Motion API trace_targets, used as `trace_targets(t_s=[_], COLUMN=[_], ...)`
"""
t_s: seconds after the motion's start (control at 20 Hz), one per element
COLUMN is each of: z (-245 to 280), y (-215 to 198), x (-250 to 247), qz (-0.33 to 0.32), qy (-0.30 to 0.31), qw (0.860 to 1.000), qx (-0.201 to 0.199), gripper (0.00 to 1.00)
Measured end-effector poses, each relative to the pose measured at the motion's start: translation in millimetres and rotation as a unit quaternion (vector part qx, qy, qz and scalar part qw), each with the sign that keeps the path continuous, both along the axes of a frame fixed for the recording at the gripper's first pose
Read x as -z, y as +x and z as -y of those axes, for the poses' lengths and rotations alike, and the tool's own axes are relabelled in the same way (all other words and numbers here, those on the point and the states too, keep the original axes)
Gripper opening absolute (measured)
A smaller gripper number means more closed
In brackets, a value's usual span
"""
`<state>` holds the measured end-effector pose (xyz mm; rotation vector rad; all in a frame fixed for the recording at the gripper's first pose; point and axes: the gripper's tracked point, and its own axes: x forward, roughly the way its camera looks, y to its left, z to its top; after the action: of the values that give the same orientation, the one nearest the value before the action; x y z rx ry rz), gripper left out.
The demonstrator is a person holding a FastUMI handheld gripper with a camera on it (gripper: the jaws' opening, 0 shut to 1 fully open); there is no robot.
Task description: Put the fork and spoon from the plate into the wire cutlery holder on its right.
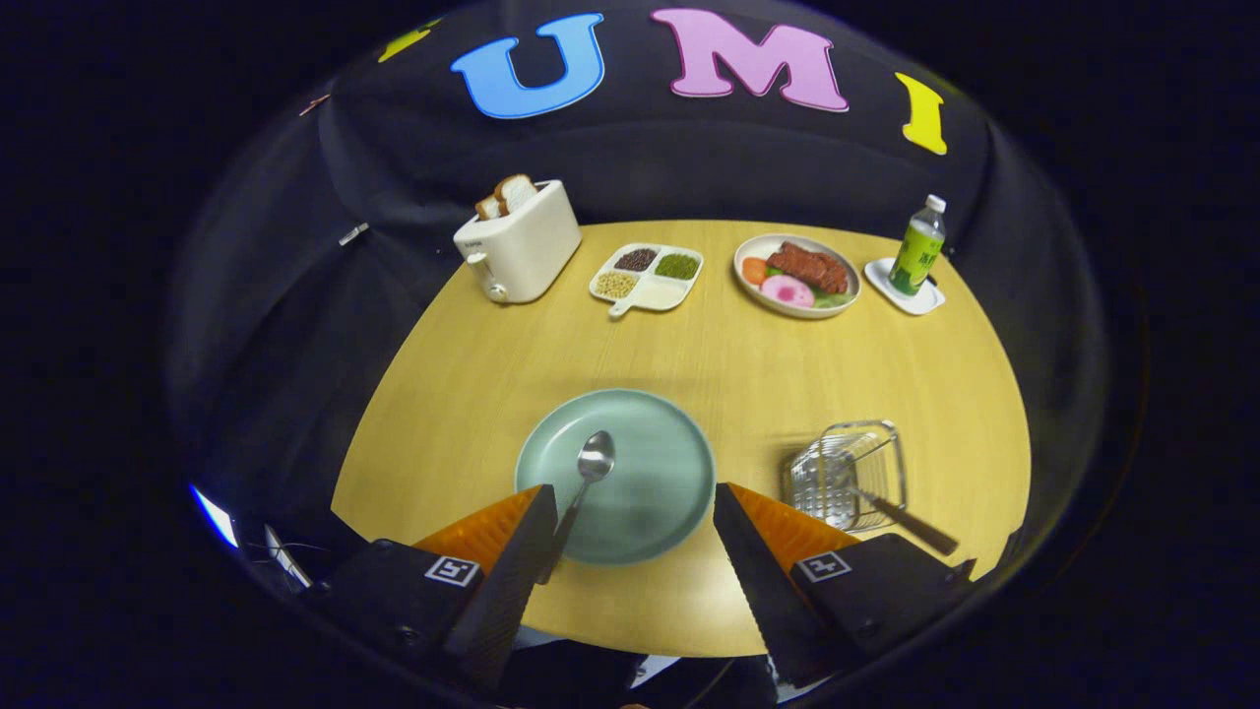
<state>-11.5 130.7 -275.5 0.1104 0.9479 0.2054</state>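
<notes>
Gripper view: gripper [630, 502] jaws wide apart, holding nothing, hovering over plate [650, 512] at lower centre. Spoon [587, 475] on plate, handle beside left finger. Fork [891, 510] already in holder [849, 475], lower right, handle sticking out.

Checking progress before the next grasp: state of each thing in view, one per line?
gripper: open, fingers apart over the plate's near rim, holding nothing
spoon: lying on the plate, handle beside one finger
plate: on table, holds just the spoon
fork: already in holder, handle sticking out
wire cutlery holder: beside the plate
toaster: bread in slots
bottle: upright, capped
</notes>
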Motion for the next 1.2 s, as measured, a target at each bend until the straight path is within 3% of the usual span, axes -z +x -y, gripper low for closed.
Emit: trace_targets(t_s=[0.45,0.65,0.85,1.0,1.2], z=[-43.6,-46.4,-49.4,-53.8,-48.4], y=[-3.3,-1.8,-7.7,-13.7,-14.8], x=[89.0,110.4,123.6,130.9,136.5], qz=[-0.093,-0.122,-0.138,-0.150,-0.164], qy=[-0.040,-0.047,-0.065,-0.075,-0.088], qw=[0.995,0.991,0.988,0.986,0.982], qx=[-0.016,0.001,-0.003,-0.021,-0.020], gripper=[0.99,0.93,0.71,0.69,0.35])
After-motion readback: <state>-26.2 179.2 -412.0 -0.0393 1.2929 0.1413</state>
